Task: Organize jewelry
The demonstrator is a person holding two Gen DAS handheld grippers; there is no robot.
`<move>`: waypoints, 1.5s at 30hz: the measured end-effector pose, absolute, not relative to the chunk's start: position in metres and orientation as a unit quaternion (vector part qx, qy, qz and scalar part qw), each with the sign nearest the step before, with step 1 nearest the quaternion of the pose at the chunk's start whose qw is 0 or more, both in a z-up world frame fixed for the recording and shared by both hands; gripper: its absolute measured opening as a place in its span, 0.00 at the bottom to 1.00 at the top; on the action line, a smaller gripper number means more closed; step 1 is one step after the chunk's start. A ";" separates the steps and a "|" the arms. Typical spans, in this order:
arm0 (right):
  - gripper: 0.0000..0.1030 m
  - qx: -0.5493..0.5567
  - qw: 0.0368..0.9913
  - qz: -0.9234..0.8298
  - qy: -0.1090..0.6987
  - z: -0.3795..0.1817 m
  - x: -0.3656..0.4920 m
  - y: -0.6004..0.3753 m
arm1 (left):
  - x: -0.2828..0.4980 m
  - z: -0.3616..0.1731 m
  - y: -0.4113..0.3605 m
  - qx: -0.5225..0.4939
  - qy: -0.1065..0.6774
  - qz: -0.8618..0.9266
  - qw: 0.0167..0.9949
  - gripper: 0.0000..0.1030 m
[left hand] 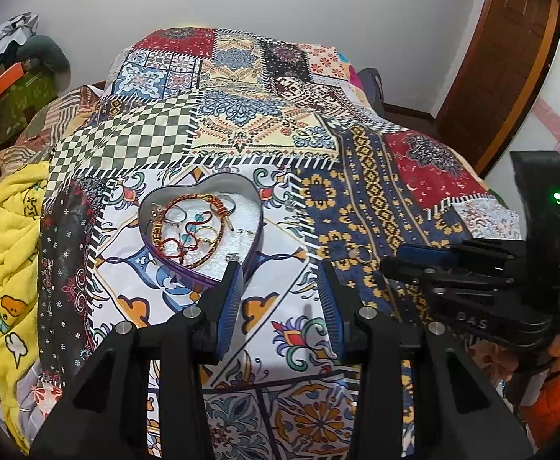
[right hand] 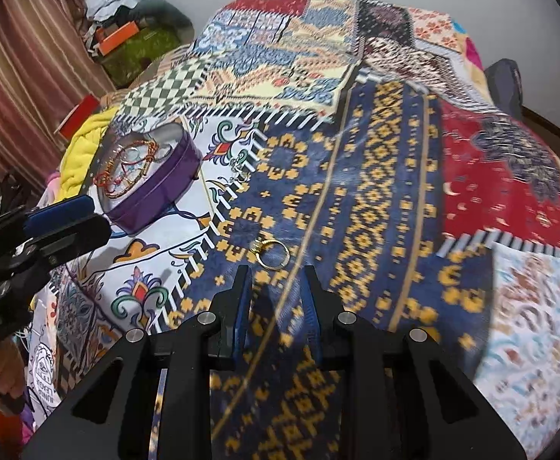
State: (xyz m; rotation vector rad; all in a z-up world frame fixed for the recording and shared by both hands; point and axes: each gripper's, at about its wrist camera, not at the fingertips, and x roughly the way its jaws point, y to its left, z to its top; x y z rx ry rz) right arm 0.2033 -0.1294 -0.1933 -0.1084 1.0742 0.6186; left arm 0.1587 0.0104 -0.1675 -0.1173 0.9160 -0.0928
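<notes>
**A:** Where's the jewelry sitting right now?

**B:** Most of it is in your heart-shaped tin (left hand: pixel 188 226), the purple one with no lid on, parked on the white floral patch of the patchwork bedspread (left hand: pixel 264 134). Inside there's a red and gold braided bracelet (left hand: pixel 218 230) looped around the middle, plus a few thin rings and small bits I can't really make out. One piece is out on its own: a gold ring (right hand: pixel 274 255) lying flat on the blue and yellow patterned patch, well apart from the tin. There's also something small and silvery (right hand: pixel 239 165) on the bedspread just right of the tin in the right wrist view, too tiny to tell what it is.

**A:** And my grippers?

**B:** Your right hand-held gripper (right hand: pixel 276 272) has its fingers spread with nothing between them, hovering low with the gold ring just past the fingertips and lined up with the gap. Your left hand-held gripper (left hand: pixel 278 268) is spread wide too, holding nothing; its left fingertip (left hand: pixel 234 268) sits right at the near edge of the tin, though I can't tell if it's actually touching. The two are near each other, each showing up in the other's camera.

**A:** Anything else around?

**B:** A yellow blanket (left hand: pixel 8 260) bunched up at the bed's left side, a wooden door (left hand: pixel 510 57) off to the right, and some clutter piled in the far left corner.
</notes>
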 end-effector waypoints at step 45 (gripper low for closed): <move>0.22 0.019 0.863 0.267 0.429 -0.153 0.205 -0.189 | 0.238 -0.206 -0.028 -0.055 0.484 -0.046 0.872 0.38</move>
